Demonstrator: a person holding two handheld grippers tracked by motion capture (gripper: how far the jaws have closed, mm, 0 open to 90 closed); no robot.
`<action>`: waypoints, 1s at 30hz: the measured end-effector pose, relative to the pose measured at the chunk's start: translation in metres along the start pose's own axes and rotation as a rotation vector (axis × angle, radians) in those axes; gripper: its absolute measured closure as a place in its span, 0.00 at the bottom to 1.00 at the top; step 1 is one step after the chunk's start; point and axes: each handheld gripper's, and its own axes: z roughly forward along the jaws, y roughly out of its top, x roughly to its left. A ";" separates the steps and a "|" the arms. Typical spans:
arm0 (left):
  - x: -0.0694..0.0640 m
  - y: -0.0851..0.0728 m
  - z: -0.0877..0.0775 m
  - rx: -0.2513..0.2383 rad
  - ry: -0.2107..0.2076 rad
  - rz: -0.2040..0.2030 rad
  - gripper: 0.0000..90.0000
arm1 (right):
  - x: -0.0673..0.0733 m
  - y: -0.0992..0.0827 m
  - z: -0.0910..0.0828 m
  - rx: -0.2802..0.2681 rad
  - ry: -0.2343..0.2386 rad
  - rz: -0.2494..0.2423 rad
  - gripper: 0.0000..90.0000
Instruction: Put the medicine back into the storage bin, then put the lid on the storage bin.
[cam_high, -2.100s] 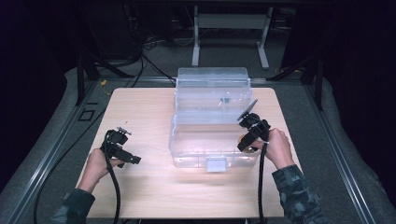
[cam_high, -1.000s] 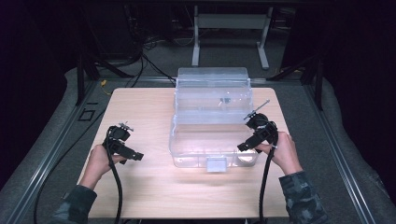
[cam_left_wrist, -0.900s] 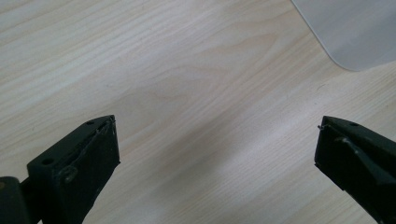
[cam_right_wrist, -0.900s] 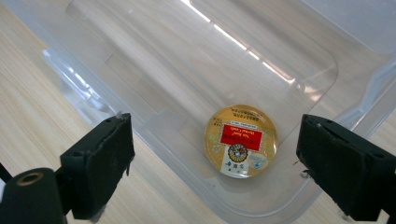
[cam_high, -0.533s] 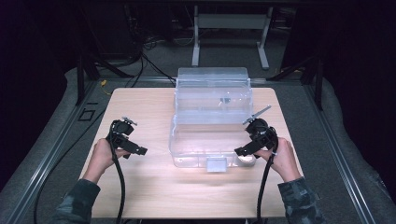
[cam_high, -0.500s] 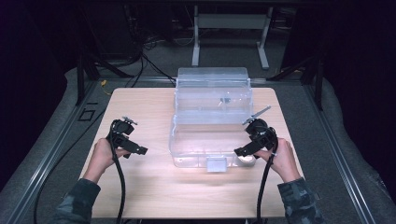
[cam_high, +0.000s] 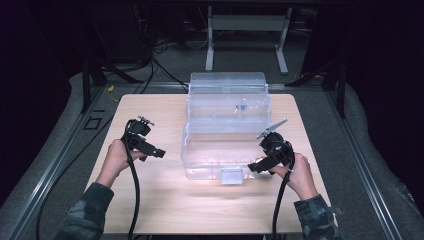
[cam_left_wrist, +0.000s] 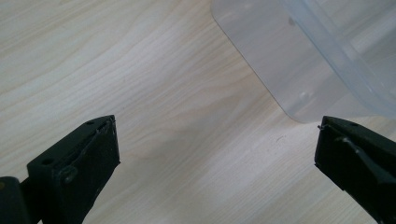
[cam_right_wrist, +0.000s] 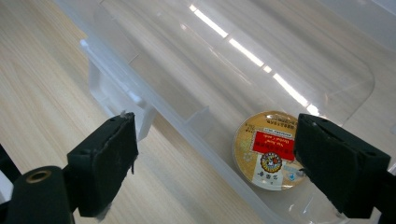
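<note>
Wooden tabletop (cam_high: 160, 210): both grippers' fingers open, right gripper (cam_high: 256, 167) at clear storage box (cam_high: 225, 125) near corner, straddling wall above round tin (cam_right_wrist: 271, 149); next, reach in.

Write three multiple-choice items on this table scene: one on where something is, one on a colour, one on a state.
1. Where does the round tin lie?
A. inside the clear box
B. on the bare table
C. in the left claw

2. What colour is the tin's label patch?
A. blue
B. red
C. green

3. How does the left claw stand?
A. shut on the box
B. shut on a cable
C. open over the table

Answers: 1 A, the tin sits behind the box's clear wall. 2 B, a red patch on gold. 3 C, jaws stand wide apart above wood.
</note>
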 end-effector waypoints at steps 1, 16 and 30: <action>-0.001 0.002 0.001 -0.001 -0.003 0.004 0.00 | 0.000 0.000 0.000 -0.003 0.000 0.001 0.15; -0.013 0.038 -0.006 -0.052 -0.021 0.047 0.00 | 0.006 -0.002 0.008 -0.008 0.002 -0.014 0.15; -0.029 0.085 -0.011 -0.115 -0.036 0.115 0.00 | 0.004 -0.007 0.008 -0.027 0.002 -0.007 0.16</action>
